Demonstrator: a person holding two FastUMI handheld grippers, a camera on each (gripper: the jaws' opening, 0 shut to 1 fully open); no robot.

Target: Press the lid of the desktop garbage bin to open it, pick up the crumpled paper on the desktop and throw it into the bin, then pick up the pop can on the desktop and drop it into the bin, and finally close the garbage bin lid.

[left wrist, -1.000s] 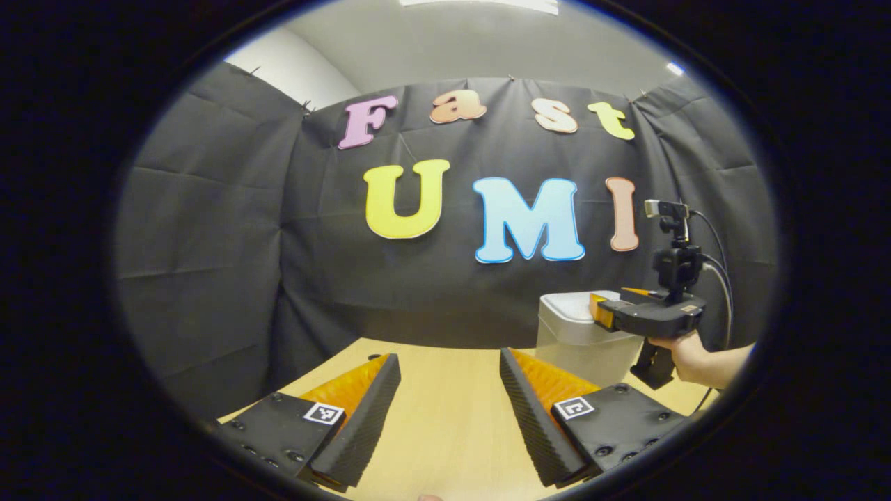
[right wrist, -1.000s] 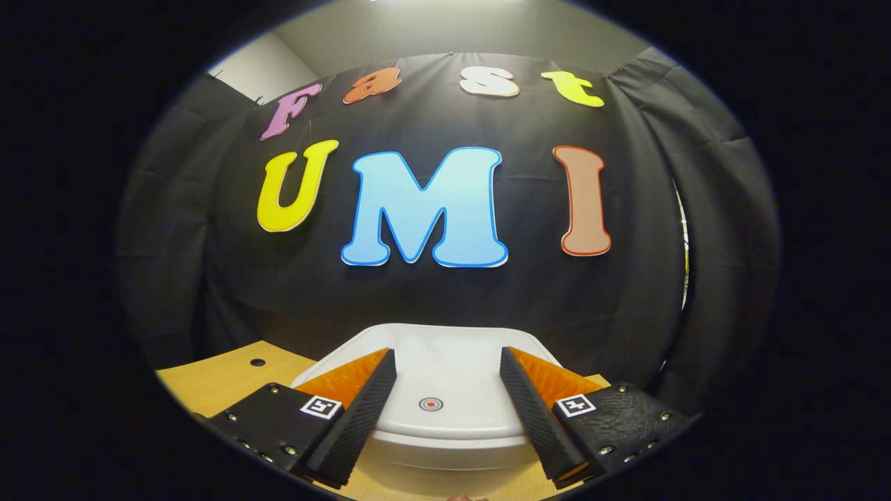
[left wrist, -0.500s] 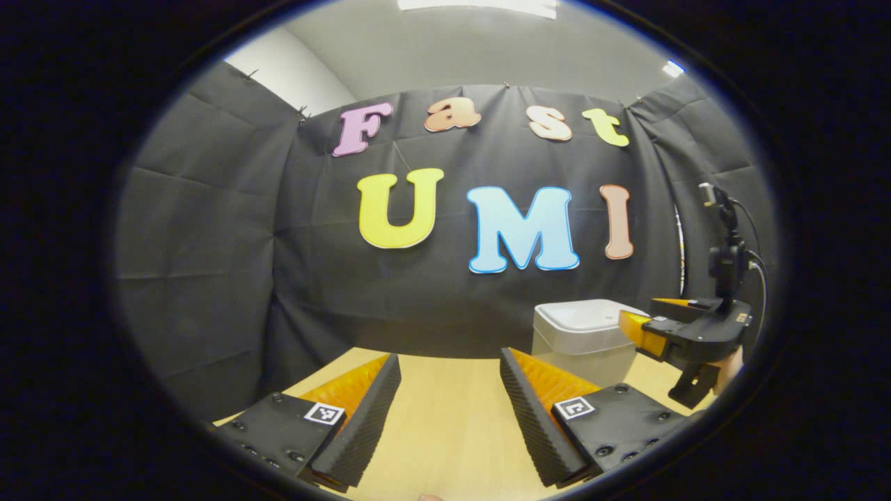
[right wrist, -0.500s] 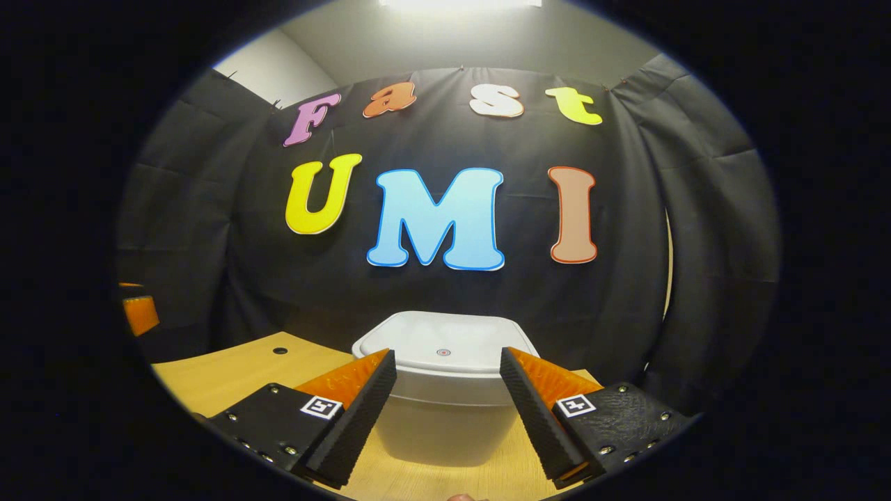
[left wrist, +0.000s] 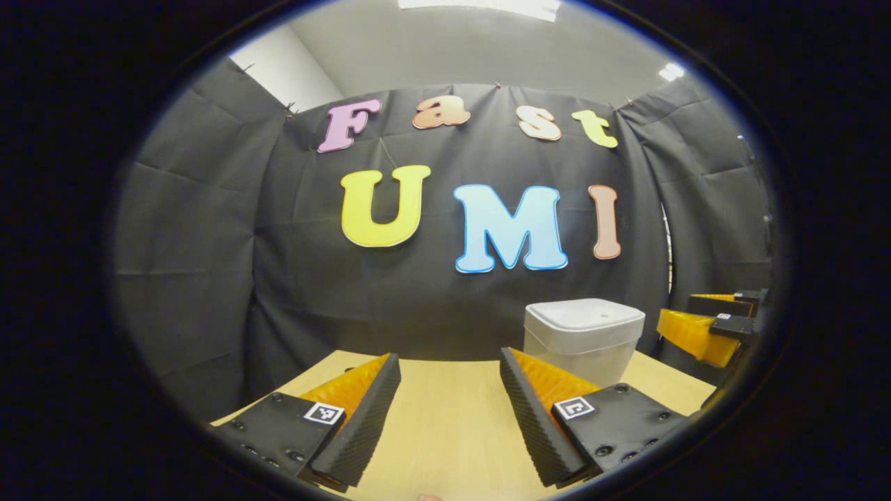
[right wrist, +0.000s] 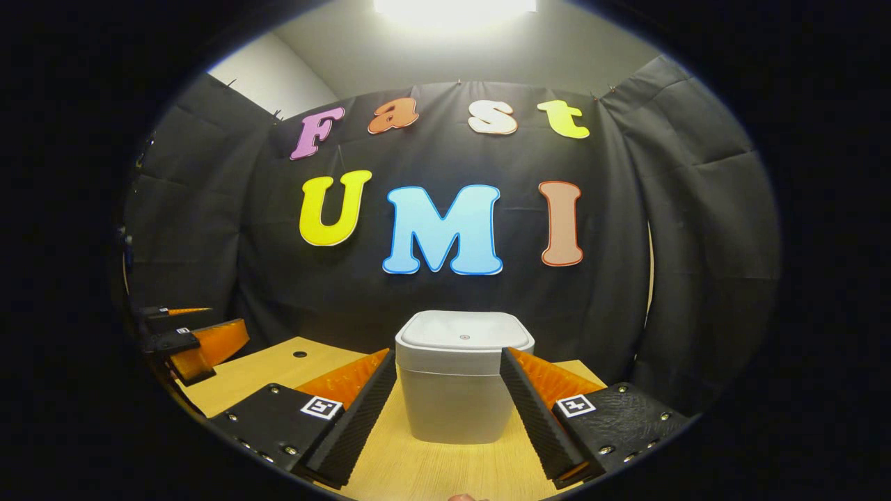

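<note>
Both the left gripper [left wrist: 450,410] and right gripper [right wrist: 448,410] gape wide, empty (bin [right wrist: 459,390] lid down).

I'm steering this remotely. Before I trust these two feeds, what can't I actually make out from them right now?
- Inside of the garbage bin: hidden by its shut lid in both views.
- Desktop nearest the cameras: cut off by the lower edge and covered by the left gripper and right gripper.
- Desktop behind the bin: blocked by the bin, right gripper view.
- Small mark at the lid's centre: too small to identify.
</note>
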